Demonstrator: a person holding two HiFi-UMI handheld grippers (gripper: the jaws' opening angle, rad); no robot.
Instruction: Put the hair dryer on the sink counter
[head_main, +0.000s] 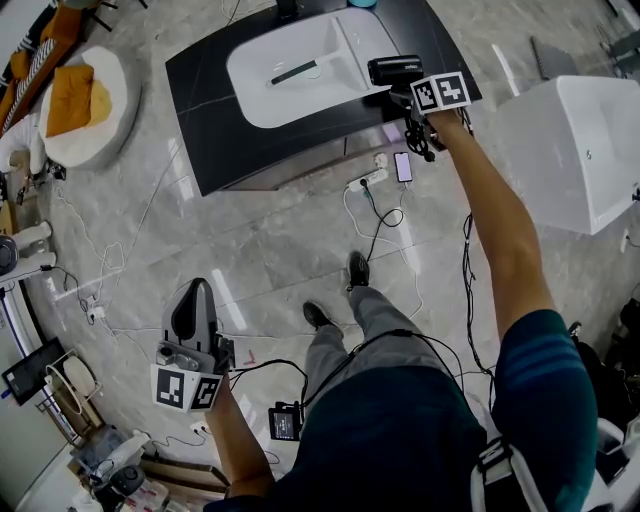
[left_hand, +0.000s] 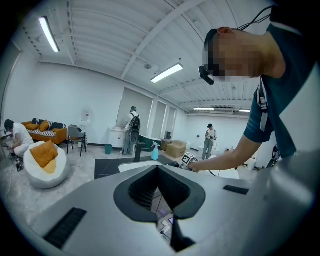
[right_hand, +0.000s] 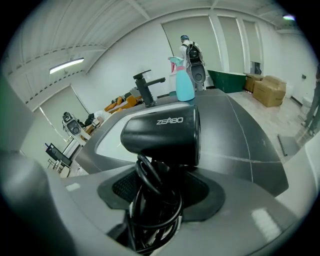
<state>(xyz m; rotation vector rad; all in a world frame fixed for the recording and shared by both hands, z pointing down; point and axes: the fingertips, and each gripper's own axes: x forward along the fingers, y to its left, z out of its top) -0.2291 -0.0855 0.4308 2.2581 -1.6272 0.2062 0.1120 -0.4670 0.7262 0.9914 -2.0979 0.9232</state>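
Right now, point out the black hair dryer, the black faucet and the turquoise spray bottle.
black hair dryer (right_hand: 160, 132), right gripper view, barrel side
black faucet (right_hand: 146, 92), right gripper view, upright post
turquoise spray bottle (right_hand: 185, 87), right gripper view, bottle body

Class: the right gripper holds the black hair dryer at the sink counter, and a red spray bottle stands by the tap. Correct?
No: the spray bottle by the tap is blue, not red; the right gripper view shows it. The right gripper does hold the black hair dryer at the sink counter.

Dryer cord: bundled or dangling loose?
Bundled: the cord sits in loops against the hair dryer handle, clamped with it in the right gripper.
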